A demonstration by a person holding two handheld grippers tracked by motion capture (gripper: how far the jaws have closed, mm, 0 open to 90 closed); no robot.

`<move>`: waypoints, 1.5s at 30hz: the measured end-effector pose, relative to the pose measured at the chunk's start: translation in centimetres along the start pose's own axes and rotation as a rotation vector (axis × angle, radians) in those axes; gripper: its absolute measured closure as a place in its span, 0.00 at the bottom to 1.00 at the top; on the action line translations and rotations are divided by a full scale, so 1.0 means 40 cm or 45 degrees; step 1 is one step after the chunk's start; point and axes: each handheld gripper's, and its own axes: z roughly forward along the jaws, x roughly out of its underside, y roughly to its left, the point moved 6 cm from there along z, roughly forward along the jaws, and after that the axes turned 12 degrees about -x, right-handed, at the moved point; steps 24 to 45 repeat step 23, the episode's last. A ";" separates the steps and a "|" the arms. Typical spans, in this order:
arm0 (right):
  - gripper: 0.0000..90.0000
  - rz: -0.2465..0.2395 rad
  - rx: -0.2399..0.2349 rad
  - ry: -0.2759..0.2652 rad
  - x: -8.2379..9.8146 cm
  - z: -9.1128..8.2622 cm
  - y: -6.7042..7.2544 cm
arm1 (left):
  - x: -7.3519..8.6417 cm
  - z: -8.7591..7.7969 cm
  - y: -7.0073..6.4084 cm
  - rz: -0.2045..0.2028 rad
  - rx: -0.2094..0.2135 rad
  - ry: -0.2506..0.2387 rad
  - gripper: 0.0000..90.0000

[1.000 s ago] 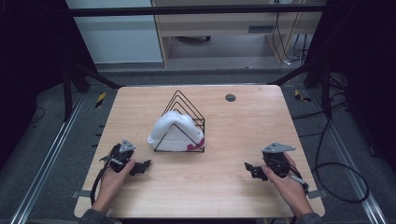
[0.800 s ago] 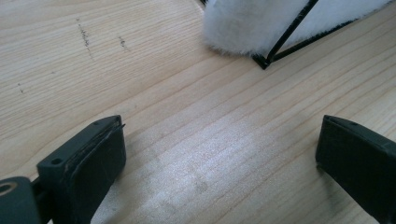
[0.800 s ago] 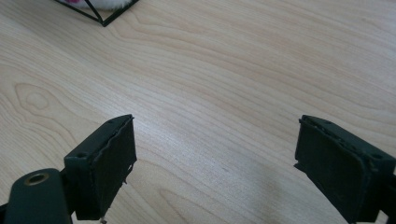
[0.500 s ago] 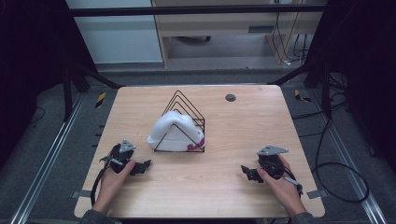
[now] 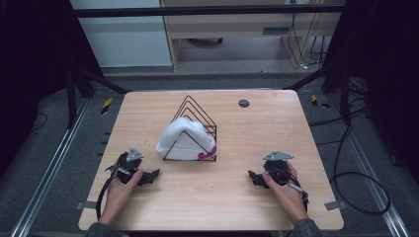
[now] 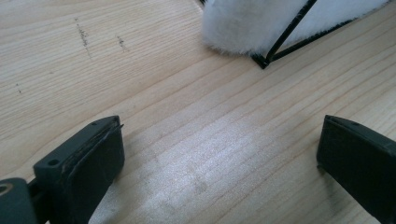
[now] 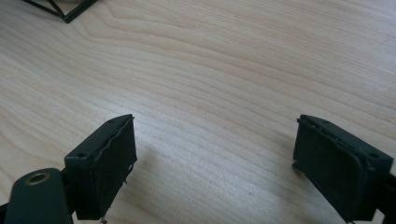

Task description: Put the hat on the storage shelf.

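Flanking one wire rack (image 5: pixel 197 129) holding one white hat (image 5: pixel 180 140), two hand-held grippers.

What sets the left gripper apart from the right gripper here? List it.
The left gripper lies near the white fluffy hat in the wire rack; the right gripper lies farther from both. The left gripper view shows hat and rack corner close ahead; the right gripper view catches just a rack corner. Both are open, low over the table, holding nothing.

Left gripper (image 5: pixel 148 176) and right gripper (image 5: pixel 256 178): black bodies, each topped by a grey three-cornered plate, trailing black cable, with flat rectangular black jaw pads; dark sleeve cuffs at both wrists.
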 end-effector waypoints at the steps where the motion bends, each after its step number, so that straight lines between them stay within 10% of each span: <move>1: 0.15 0.010 0.003 -0.002 -0.001 0.005 0.002 | 0.000 0.000 0.000 0.000 0.001 0.000 0.00; 21: 0.09 0.057 0.156 -0.027 -0.017 0.042 0.009 | -0.004 0.005 0.002 -0.023 -0.023 0.007 0.00; 45: 0.09 0.059 0.158 -0.027 -0.017 0.042 0.009 | -0.004 0.005 0.002 -0.023 -0.024 0.007 0.00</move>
